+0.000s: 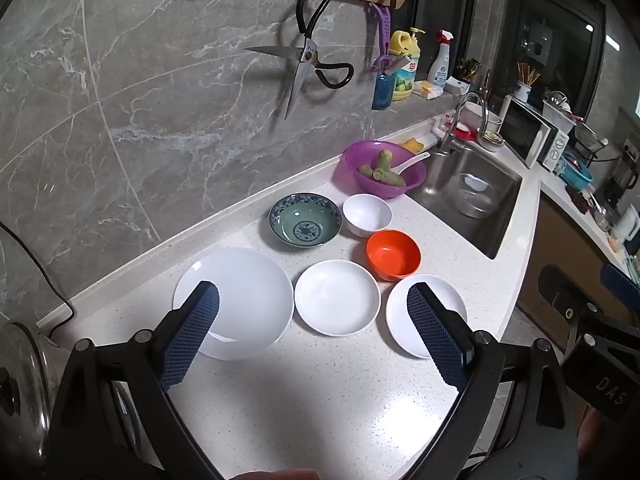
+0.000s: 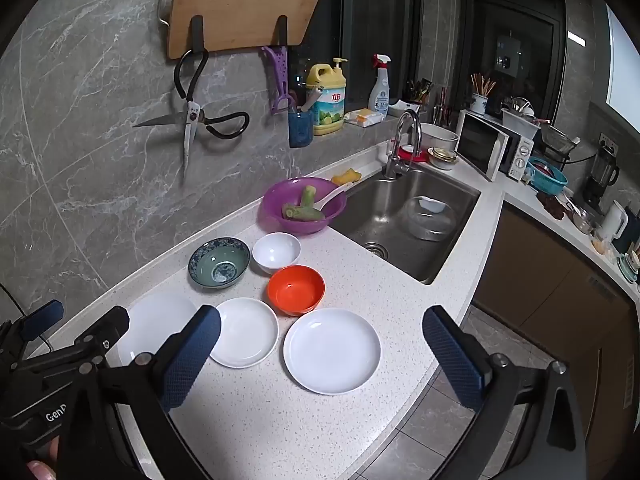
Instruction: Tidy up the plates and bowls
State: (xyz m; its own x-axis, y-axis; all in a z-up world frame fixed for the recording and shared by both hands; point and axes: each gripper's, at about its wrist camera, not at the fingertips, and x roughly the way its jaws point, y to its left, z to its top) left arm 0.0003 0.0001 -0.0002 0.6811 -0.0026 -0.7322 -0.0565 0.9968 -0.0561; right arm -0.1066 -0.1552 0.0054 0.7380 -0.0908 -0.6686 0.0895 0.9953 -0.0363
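Both grippers, left gripper [image 1: 313, 334] and right gripper [image 2: 320, 360], hover wide open and empty over three white plates [image 1: 337, 297] fronting three bowls [image 1: 305, 219] (all separate on the counter [image 1: 320, 400]); approach each rim low, nesting smaller onto larger.

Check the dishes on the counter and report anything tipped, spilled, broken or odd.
Nothing stands out. The three white plates, the patterned bowl, the white bowl and the orange bowl sit upright, apart and empty on the countertop.
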